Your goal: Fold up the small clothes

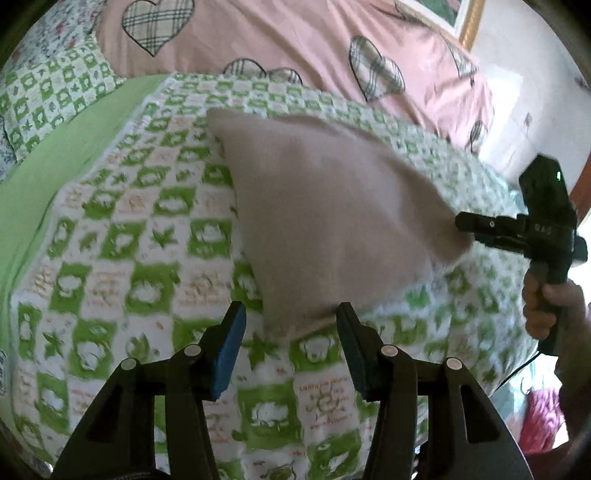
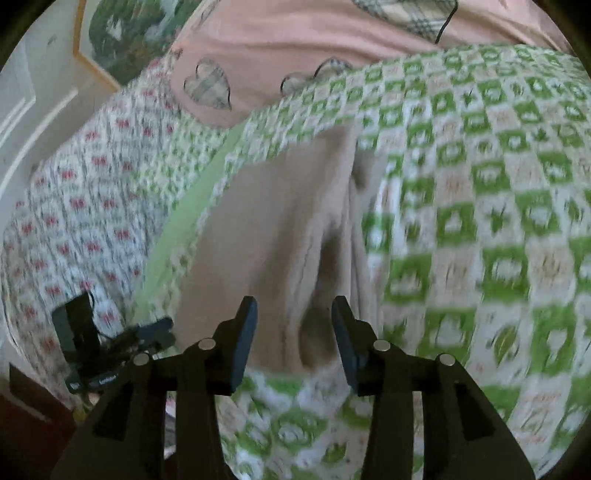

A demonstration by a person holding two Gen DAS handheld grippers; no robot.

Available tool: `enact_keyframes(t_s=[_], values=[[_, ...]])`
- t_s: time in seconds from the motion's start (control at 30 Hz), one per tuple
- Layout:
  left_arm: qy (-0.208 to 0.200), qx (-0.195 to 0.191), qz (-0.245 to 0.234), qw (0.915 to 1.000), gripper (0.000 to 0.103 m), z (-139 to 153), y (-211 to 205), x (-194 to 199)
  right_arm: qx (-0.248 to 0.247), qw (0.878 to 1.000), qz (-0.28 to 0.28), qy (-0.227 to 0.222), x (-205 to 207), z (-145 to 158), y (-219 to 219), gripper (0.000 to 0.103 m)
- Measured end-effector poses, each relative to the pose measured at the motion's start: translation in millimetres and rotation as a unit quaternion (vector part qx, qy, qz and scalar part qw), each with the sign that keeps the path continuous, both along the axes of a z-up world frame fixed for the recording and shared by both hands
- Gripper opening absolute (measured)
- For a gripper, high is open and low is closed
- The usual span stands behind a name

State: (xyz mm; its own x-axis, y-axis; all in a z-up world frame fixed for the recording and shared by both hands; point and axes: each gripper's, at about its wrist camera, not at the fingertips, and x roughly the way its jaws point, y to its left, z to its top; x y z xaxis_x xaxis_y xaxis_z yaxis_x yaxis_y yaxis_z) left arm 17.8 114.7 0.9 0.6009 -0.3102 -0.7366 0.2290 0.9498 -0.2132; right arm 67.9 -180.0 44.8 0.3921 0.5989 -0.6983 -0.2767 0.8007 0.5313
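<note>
the left gripper [image 1: 291,332] was wide open and held nothing, its pads just short of the near corner of the beige garment [image 1: 332,218]. the right gripper [image 2: 293,332] was likewise wide open and empty at the garment's [image 2: 280,236] near edge. the garment lay on the green-checked quilt [image 1: 147,258], below a pink heart-print cover [image 1: 280,33].

Beige garment [image 1: 332,218] on the green-and-white checked bedspread [image 1: 122,266]
The left gripper [image 1: 291,347] hangs with its jaws apart around the cloth's near corner; the right gripper [image 1: 466,226], held in a hand [image 1: 554,310], meets the cloth's far corner at right, and a pink heart-print cover [image 1: 288,40] lies behind
</note>
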Motion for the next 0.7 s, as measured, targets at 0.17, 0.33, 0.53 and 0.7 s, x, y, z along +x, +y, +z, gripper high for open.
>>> enact_keyframes(t_s=[0.17, 0.33, 0.53, 0.7], values=[[0.0, 0.004, 0.021, 0.9998, 0.051, -15, -1, 5, 0.007, 1.0, 0.016, 0.006, 5, -6, 12, 0.033], [-0.002, 0.034, 0.03, 0.999, 0.031, -19, -7, 8, 0.04, 0.999, 0.016, -0.007, 12, 19, 12, 0.006], [-0.005, 0.002, 0.079, 0.9968, 0.01, 0, 1, 6, 0.019, 0.998, 0.016, -0.066, 3, 58, 2, 0.006], [0.034, 0.018, 0.086, 0.9956, 0.008, -16, -9, 7, -0.049, 0.999, 0.001, -0.021, 1, 13, -3, 0.006]])
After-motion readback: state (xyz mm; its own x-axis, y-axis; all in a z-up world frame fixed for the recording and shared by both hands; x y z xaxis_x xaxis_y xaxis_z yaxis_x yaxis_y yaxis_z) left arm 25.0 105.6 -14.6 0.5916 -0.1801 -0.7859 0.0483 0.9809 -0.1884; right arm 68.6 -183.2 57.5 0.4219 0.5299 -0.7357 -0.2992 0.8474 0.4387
